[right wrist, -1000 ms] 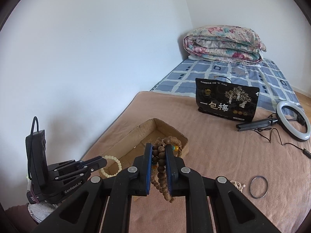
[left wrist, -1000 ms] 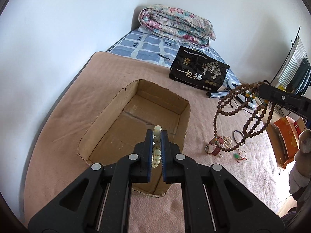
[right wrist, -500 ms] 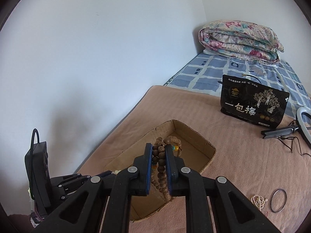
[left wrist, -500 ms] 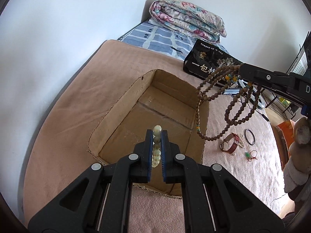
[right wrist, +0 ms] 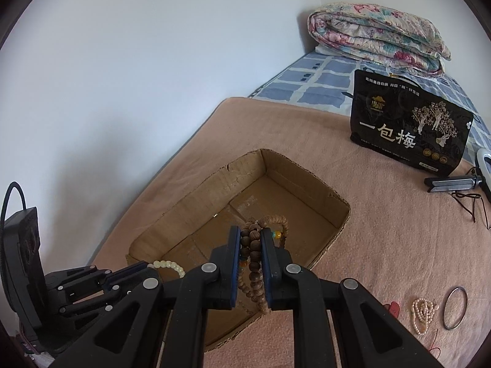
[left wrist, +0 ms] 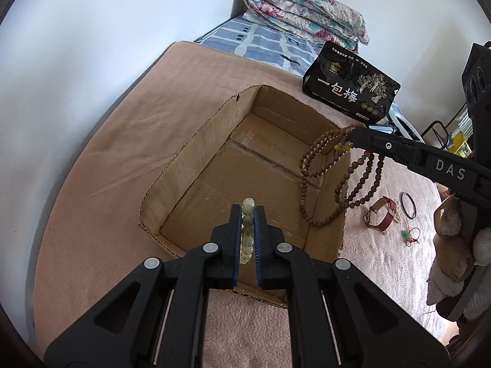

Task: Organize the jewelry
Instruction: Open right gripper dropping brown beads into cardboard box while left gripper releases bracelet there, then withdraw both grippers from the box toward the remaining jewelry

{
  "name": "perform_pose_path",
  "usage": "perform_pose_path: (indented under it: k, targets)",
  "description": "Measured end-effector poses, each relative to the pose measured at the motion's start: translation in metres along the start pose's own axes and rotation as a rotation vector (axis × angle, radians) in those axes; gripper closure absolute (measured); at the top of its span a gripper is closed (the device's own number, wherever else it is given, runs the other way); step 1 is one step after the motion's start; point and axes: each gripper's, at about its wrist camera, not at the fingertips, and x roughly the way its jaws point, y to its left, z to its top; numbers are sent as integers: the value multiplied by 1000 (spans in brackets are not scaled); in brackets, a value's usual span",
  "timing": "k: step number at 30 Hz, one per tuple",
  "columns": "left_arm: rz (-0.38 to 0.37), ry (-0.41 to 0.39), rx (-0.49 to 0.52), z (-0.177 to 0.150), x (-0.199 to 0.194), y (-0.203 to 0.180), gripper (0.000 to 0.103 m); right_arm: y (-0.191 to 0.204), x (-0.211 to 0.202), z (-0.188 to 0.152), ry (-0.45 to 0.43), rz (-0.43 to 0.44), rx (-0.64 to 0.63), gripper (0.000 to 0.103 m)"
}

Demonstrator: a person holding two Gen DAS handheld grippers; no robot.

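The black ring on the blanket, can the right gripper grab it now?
Probably not yet: the right gripper is shut on the wooden bead necklace over the cardboard box. The black ring lies uncovered.

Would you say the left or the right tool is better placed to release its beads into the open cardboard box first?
Left, probably: its pale green bead bracelet hangs squarely over the cardboard box floor, whereas the right tool's brown wooden beads straddle the wall.

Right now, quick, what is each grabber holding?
Left gripper: closed on the pale bead bracelet, above the cardboard box.
Right gripper: closed on the brown wooden bead strand, also above the box.
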Motion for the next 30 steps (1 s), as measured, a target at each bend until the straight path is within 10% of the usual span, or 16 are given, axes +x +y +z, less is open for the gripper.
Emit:
perform_pose_path:
  k: [7, 11, 15, 30]
  targets:
    - [36, 13, -13, -1, 4, 3, 97, -4, 3, -7, 0, -32, -5, 66]
    - [47, -3, -7, -2, 2, 3, 65, -7, -2, -11, -12, -49, 4, 33]
    - [64, -24, 14, -2, -3, -2, 64, -12, -9, -15, -28, -84, 13, 15]
    - [66, -58, 104, -7, -11, -30, 64, -38, -43, -32, -67, -179, 51, 3]
